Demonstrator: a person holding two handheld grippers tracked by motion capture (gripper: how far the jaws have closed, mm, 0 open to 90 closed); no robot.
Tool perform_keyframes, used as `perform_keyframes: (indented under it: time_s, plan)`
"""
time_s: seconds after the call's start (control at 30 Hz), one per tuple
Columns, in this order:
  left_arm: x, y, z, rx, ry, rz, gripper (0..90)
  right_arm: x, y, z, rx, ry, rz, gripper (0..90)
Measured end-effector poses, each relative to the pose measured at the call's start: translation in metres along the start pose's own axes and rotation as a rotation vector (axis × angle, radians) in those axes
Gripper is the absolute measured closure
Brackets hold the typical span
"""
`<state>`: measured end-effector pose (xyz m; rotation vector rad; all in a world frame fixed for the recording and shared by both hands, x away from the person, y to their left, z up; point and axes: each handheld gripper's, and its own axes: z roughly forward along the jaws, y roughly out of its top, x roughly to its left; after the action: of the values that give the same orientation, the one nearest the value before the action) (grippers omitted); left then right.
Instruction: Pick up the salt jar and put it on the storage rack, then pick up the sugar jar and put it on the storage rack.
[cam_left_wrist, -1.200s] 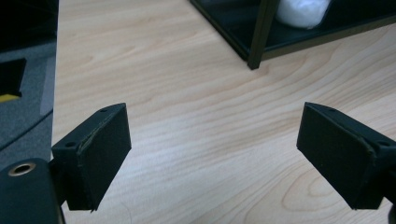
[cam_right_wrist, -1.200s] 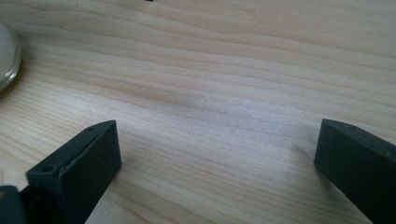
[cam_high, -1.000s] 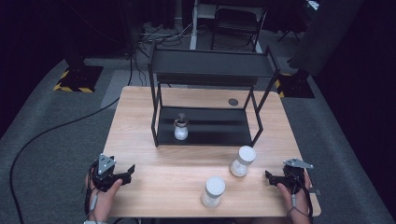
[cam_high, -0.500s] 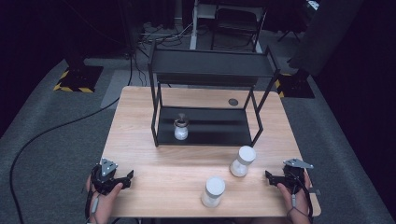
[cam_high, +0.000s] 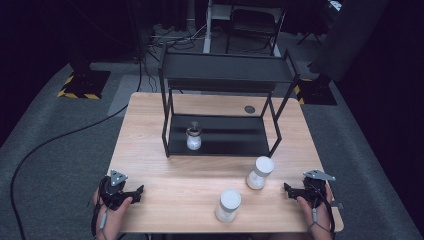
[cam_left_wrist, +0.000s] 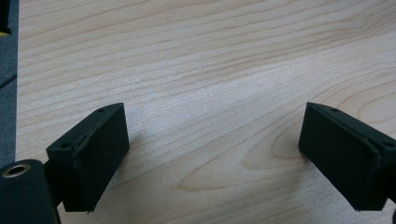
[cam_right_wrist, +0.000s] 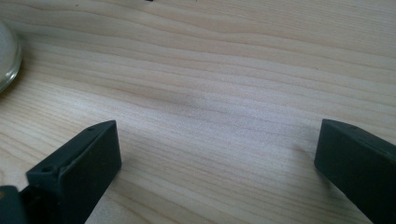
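My left gripper (cam_high: 135, 191) rests on the wooden table (cam_high: 150, 130) near its front left corner, in a hand. Its jaws have just been opening and stand open over bare wood (cam_left_wrist: 212, 154), with nothing between them. At the front right, my right gripper (cam_high: 288, 189) lies open too, also with bare wood between its jaws (cam_right_wrist: 217, 163). Two white-lidded jars stand on the table: one (cam_high: 259, 172) just left of the right gripper, another (cam_high: 228, 205) near the front edge. A small glass jar (cam_high: 193, 137) sits on the lower shelf of the black rack (cam_high: 225, 75).
The two-tier rack takes up the table's back half. A small dark disc (cam_high: 249, 109) lies behind it. A jar's rim (cam_right_wrist: 7, 56) shows at the left edge of the right gripper view. Grey carpet and cables surround the table.
My left gripper has shifted slightly toward the table's near edge. The right gripper and the jars have stayed where they were.
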<state>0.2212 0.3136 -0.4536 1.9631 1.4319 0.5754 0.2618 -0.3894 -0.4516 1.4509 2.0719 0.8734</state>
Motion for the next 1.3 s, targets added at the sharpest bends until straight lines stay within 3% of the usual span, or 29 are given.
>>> perform_keyframes:
  time_s: [0.3, 0.5, 0.93, 1.3]
  plan:
    - [0.000, 0.005, 0.004, 0.019, -0.014, 0.013, 0.3, -0.003, 0.001, 0.001, 0.000, 0.012, -0.012, 0.4]
    - [0.000, 0.005, 0.004, 0.020, -0.013, 0.013, 0.3, -0.006, 0.003, -0.004, 0.008, 0.032, -0.018, 5.3]
    - [0.000, 0.005, 0.004, 0.019, -0.013, 0.013, 0.3, 0.000, 0.001, -0.045, -0.145, 0.047, -0.020, 5.3]
    - [-0.001, 0.005, 0.004, 0.019, -0.008, 0.007, 0.3, 0.010, 0.007, -0.066, -0.211, 0.079, -0.017, 5.3]
